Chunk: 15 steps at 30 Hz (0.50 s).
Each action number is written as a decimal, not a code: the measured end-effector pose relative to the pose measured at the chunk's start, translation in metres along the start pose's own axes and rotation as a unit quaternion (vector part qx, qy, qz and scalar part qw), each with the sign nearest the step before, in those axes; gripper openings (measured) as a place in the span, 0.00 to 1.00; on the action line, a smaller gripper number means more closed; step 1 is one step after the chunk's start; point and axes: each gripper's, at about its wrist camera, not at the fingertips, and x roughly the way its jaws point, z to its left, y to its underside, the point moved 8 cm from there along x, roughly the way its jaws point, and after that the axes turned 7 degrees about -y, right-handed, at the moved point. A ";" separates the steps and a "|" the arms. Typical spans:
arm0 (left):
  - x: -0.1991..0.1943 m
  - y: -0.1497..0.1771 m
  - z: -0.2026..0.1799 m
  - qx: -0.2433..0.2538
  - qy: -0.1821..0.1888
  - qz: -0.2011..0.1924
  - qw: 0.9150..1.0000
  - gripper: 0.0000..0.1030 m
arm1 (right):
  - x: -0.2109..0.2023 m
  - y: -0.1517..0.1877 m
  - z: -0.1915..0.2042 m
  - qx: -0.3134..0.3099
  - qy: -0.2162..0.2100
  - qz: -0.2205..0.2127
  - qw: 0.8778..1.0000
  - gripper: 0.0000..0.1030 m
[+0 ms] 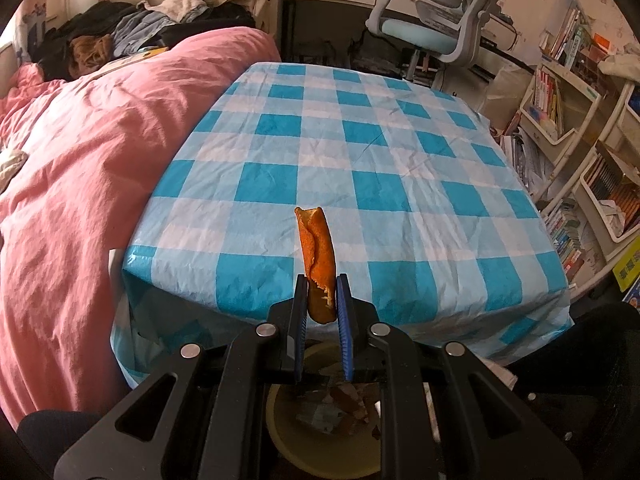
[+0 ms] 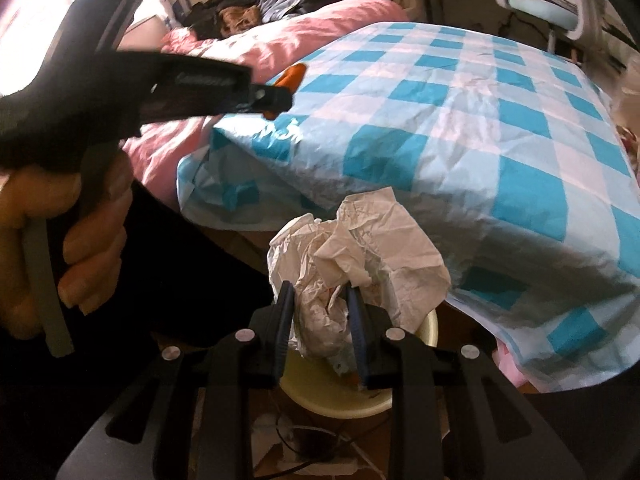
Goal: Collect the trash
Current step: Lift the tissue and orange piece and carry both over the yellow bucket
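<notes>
The left gripper [image 1: 322, 300] pinches an orange peel [image 1: 316, 256]; the right gripper [image 2: 320, 312] squeezes crumpled paper [image 2: 360, 248] over the near yellow bin [image 2: 424, 324], probably to drop both in.

Tabletop under a blue-and-white checked cloth, beside a bed and above a floor-standing bowl.

The tabletop [image 1: 360, 152] is covered by a crinkled, thin checked cloth [image 1: 420, 208] in bright blue, pale blue and white squares, which drapes over the near edge and corners; its surface shows only creases. Just beside it on the left is a bed with a rumpled pink quilt [image 1: 88, 168], and a heap of dark and light clothes [image 1: 132, 28] lies at the far end of the bed. Below the near table edge, a round pale-yellow bowl [image 2: 430, 322] stands on the floor with scraps inside.
</notes>
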 end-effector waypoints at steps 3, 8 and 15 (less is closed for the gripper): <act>-0.001 0.002 -0.001 0.001 0.001 0.000 1.000 0.13 | -0.003 -0.001 -0.005 0.014 0.002 -0.007 1.000 0.27; -0.003 0.006 -0.002 0.004 0.001 0.000 1.000 0.13 | -0.009 -0.002 -0.007 0.026 0.007 -0.019 0.999 0.27; -0.002 0.010 -0.006 0.011 0.001 0.004 1.000 0.13 | -0.016 0.001 -0.013 0.044 0.011 -0.028 0.999 0.28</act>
